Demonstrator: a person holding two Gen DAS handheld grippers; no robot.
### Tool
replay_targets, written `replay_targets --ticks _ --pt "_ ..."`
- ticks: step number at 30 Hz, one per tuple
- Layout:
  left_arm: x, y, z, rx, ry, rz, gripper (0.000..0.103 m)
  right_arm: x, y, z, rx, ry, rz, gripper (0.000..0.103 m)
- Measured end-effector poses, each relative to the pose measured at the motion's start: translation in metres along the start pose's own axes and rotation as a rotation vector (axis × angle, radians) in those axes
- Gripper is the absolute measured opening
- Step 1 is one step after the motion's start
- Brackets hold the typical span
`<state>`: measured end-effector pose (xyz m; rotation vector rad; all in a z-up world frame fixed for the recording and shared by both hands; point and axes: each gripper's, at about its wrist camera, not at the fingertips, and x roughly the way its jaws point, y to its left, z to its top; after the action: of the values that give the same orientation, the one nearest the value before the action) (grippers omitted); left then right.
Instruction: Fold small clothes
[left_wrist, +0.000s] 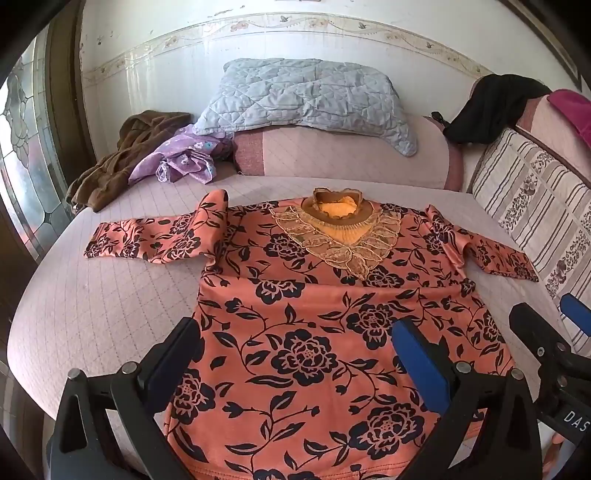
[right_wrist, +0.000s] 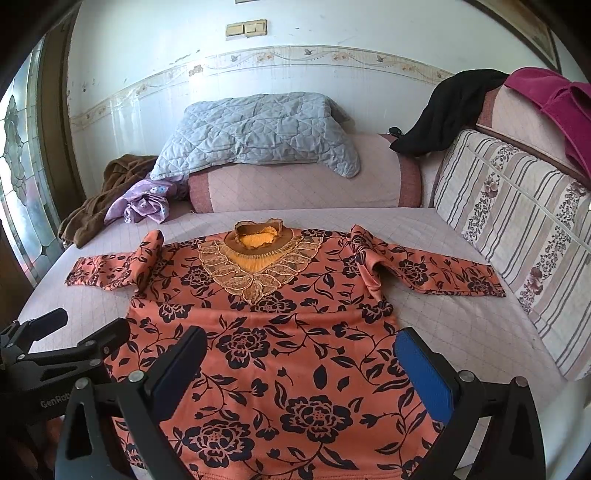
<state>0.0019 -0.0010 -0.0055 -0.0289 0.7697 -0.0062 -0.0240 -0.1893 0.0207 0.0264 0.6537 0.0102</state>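
An orange top with a black flower print (left_wrist: 314, 314) lies flat and face up on the pink quilted bed (left_wrist: 92, 302), collar at the far end, both sleeves spread out sideways. It also shows in the right wrist view (right_wrist: 280, 354). My left gripper (left_wrist: 295, 354) is open and empty, hovering over the hem's left part. My right gripper (right_wrist: 299, 365) is open and empty over the hem's right part. Its fingers show at the right edge of the left wrist view (left_wrist: 546, 332). The left gripper's fingers (right_wrist: 74, 339) show at the left of the right wrist view.
A grey quilted pillow (left_wrist: 306, 96) rests on a pink bolster (left_wrist: 340, 158) at the bed's head. Brown (left_wrist: 122, 162) and purple (left_wrist: 184, 155) clothes lie at the far left. A striped cushion (right_wrist: 517, 236) lines the right side, with black (right_wrist: 450, 107) and magenta (right_wrist: 561, 107) garments on top.
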Motion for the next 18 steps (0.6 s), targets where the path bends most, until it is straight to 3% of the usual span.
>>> replay_targets --ticks 8,9,12,15,18 --pt "0.002 0.001 0.0 0.0 0.003 0.005 0.103 -0.005 -0.002 -0.006 0.001 -0.008 0.006 0.103" --pt "0.002 0.001 -0.001 0.0 0.004 0.004 0.103 0.002 0.003 -0.001 -0.007 0.041 -0.004 0.103" --pt "0.009 0.004 -0.003 -0.002 0.019 0.002 0.103 0.005 0.004 -0.002 -0.004 0.052 0.004 0.103" --pt "0.028 0.014 -0.012 -0.007 0.065 0.003 0.103 0.013 -0.005 0.0 0.056 0.118 0.074 0.103" --pt "0.053 0.028 -0.028 -0.016 0.138 0.037 0.103 0.028 -0.035 -0.007 0.202 0.15 0.19 0.103"
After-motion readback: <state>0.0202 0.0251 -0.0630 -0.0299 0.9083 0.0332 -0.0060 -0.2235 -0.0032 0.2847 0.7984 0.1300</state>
